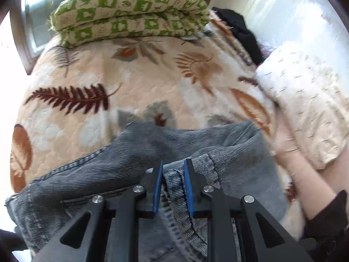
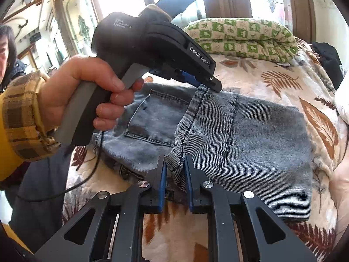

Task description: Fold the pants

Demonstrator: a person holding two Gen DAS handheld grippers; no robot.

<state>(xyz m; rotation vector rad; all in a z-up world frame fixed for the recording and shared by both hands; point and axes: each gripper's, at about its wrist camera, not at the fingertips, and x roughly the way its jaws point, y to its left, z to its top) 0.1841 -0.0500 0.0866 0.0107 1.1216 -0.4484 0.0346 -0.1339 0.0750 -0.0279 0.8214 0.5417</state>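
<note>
While the grey-blue pants (image 2: 250, 135) lie folded on the leaf-patterned quilt (image 1: 91, 69) of a bed, both grippers are clamped onto the same raised band of denim. Seen from the right wrist, the right gripper (image 2: 175, 166) has its blue-padded jaws drawn in on the near end of that ribbed band, with the fabric pinched up between the pads. At the far end of the band, the left gripper (image 2: 212, 85) bites the cloth from above and points steeply down; a hand (image 2: 87, 89) in a yellow plaid cuff grips its grey handle, and a thin black cable (image 2: 87, 174) trails from it across the quilt. Left of the band, a back pocket (image 2: 152, 118) of the pants faces up.

From the left wrist view, the left gripper's pads (image 1: 159, 181) sit close together with a bunched fold of denim squeezed between them. Beyond the pants, toward the far edge of the bed, a folded green-and-cream checked blanket (image 1: 130, 13) rests on the quilt. To the right of it lies a dark garment (image 1: 242, 30), and nearer on the right a pale cream pillow (image 1: 305, 104) overlaps the quilt's edge. A person is partly visible at the left border of the right wrist view.
</note>
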